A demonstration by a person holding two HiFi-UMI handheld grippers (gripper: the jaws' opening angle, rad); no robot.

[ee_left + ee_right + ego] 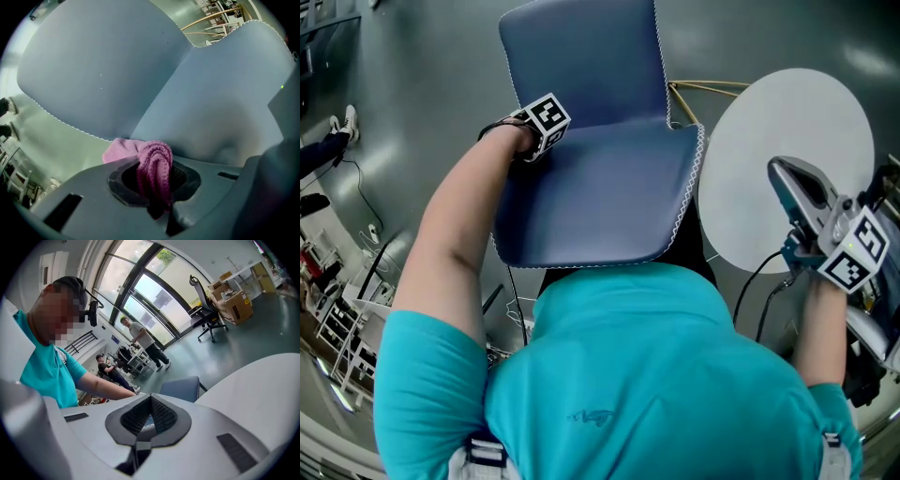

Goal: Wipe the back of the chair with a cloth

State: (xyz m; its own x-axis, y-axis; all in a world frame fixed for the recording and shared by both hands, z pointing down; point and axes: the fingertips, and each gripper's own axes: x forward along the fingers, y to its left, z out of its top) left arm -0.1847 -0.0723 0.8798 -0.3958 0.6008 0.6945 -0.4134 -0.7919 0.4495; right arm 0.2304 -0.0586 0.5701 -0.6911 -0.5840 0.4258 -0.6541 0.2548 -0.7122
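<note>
A blue chair [591,187] with white stitched edges stands in front of me, its back [581,66] at the far side. My left gripper [534,141] rests at the chair's left edge, where back and seat meet. In the left gripper view that gripper [154,176] is shut on a bunched pink cloth [152,161], which sits close to the blue chair surface [108,70]. My right gripper [787,173] hangs over the white round table [787,103], off the chair. Its jaws [150,401] stand shut with nothing between them.
The round table [262,390] stands right of the chair, with wooden legs [703,87] between them. On the grey floor behind are a standing person [140,341], a seated person [110,371], an office chair [206,310] and cardboard boxes [232,303]. Shelving clutters the left [337,328].
</note>
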